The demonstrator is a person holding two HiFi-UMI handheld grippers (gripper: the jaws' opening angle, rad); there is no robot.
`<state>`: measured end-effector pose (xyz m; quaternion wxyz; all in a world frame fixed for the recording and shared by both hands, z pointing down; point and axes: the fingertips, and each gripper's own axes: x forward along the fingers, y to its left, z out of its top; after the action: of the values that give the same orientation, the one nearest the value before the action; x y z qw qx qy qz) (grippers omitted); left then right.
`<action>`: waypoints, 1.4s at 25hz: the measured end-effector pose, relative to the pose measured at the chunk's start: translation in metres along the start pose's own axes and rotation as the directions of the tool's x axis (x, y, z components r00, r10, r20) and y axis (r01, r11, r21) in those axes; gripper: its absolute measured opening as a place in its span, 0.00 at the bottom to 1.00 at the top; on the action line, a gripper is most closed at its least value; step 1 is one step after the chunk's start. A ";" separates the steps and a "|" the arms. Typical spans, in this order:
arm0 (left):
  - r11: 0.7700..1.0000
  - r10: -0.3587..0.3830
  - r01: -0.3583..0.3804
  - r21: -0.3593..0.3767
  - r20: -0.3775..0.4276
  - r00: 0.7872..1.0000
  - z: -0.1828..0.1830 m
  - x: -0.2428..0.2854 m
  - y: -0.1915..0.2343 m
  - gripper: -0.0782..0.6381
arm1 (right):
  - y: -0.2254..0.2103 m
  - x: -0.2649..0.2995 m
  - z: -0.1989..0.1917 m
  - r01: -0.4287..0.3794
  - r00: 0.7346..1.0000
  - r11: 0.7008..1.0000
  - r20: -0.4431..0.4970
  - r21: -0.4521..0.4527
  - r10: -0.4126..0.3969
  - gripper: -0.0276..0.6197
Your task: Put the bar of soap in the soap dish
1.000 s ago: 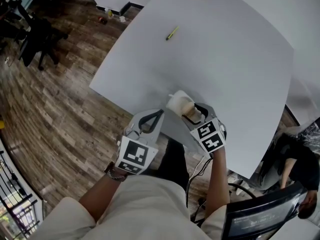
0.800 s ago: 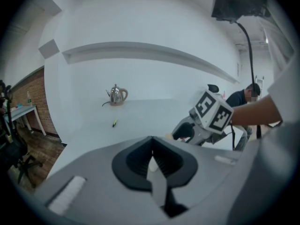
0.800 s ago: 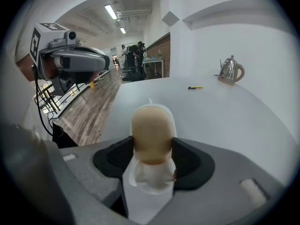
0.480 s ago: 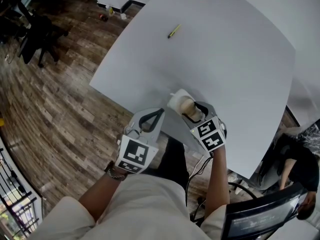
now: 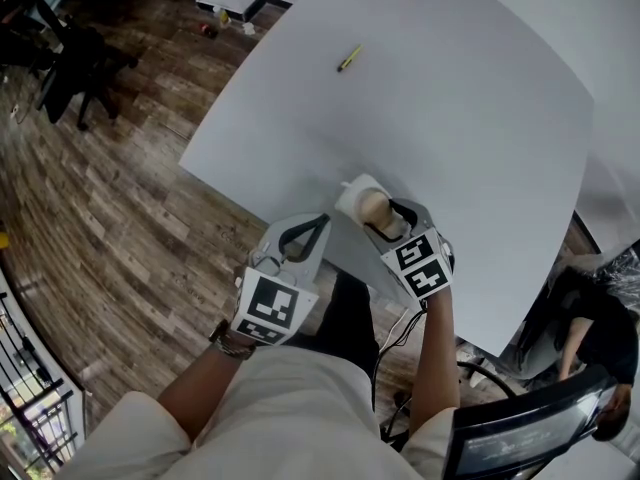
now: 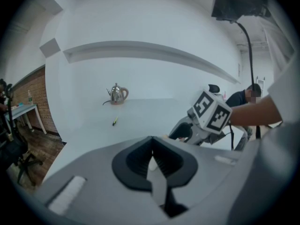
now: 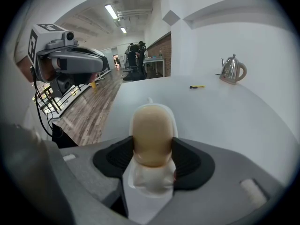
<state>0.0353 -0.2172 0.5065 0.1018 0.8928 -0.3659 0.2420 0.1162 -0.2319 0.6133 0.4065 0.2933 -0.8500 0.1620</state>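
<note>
Near white table (image 5: 450, 98) edge, holding bar of soap (image 7: 151, 125) clamped in right gripper (image 5: 385, 220) directly over soap dish (image 5: 350, 196), probably for lowering in, with left gripper (image 5: 318, 224) closed, empty, aside.

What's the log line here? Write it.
right gripper: shut on soap bar | soap bar over soap dish | left gripper: shut, empty

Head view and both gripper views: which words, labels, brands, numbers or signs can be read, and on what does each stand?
None: no word, brand or number is readable in any view.
The left marker cube on the left hand-held gripper: black-and-white squares only.
The right marker cube on the right hand-held gripper: the same.
The bar of soap: no stamp visible.
The yellow pen, the kettle: too small to tell.
</note>
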 end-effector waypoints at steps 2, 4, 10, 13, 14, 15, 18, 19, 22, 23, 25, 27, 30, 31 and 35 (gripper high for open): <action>1.000 0.000 0.000 -0.001 -0.001 1.000 0.000 0.000 0.000 0.12 | 0.000 0.001 0.001 -0.002 1.000 1.000 0.000 0.000 0.002 0.44; 1.000 0.000 0.000 -0.001 -0.002 1.000 -0.001 0.000 0.000 0.12 | 0.000 0.002 0.002 -0.003 1.000 1.000 -0.002 -0.002 0.003 0.44; 1.000 0.000 0.000 -0.004 -0.003 1.000 -0.002 0.001 -0.001 0.12 | 0.001 0.004 0.002 -0.008 1.000 1.000 0.001 -0.003 0.008 0.44; 1.000 -0.002 0.002 -0.003 -0.001 1.000 -0.001 0.002 -0.001 0.12 | 0.001 0.005 0.003 -0.011 1.000 1.000 0.003 0.002 0.011 0.44; 1.000 -0.003 0.003 -0.003 -0.001 1.000 -0.001 0.002 -0.001 0.12 | 0.001 0.005 0.003 -0.012 1.000 1.000 0.003 0.003 0.012 0.44; 1.000 -0.004 0.004 -0.003 -0.002 1.000 -0.001 0.002 -0.001 0.12 | 0.001 0.005 0.002 -0.012 1.000 1.000 0.004 0.004 0.012 0.44; 1.000 -0.004 0.004 -0.001 -0.003 1.000 -0.002 0.002 -0.002 0.12 | 0.002 0.005 0.002 -0.015 1.000 1.000 0.006 0.006 0.015 0.44; 1.000 -0.003 0.003 -0.001 -0.003 1.000 -0.002 0.003 -0.002 0.12 | 0.002 0.005 0.002 -0.016 1.000 1.000 0.007 0.006 0.015 0.44; 1.000 -0.005 0.005 -0.003 -0.004 1.000 -0.003 0.003 -0.001 0.12 | 0.003 0.005 0.002 -0.016 1.000 1.000 0.005 0.006 0.016 0.44; 1.000 -0.006 0.006 -0.003 -0.005 1.000 -0.003 0.003 -0.002 0.12 | 0.003 0.005 0.002 -0.017 1.000 1.000 0.004 0.007 0.017 0.44; 1.000 -0.008 0.008 -0.002 -0.005 1.000 -0.004 0.004 -0.004 0.12 | 0.003 0.005 0.002 -0.022 1.000 1.000 0.002 0.008 0.022 0.44; 1.000 -0.011 0.011 -0.001 -0.004 1.000 -0.003 0.004 -0.005 0.12 | 0.003 0.005 0.001 -0.027 1.000 1.000 0.002 0.009 0.027 0.44; 1.000 -0.013 0.013 -0.002 -0.006 1.000 -0.004 0.005 -0.005 0.12 | 0.004 0.005 0.001 -0.032 0.999 0.999 0.003 0.012 0.032 0.44; 1.000 -0.013 0.013 -0.002 -0.008 1.000 -0.005 0.005 -0.004 0.12 | 0.004 0.005 0.002 -0.034 0.999 0.999 0.003 0.012 0.034 0.44; 1.000 -0.013 0.013 -0.003 -0.010 1.000 -0.005 0.006 -0.001 0.12 | 0.003 0.006 0.003 -0.037 0.999 0.999 0.003 0.016 0.037 0.44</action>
<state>0.0380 -0.2187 0.5137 0.1064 0.8938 -0.3600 0.2455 0.1098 -0.2334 0.6161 0.3998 0.2809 -0.8546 0.1758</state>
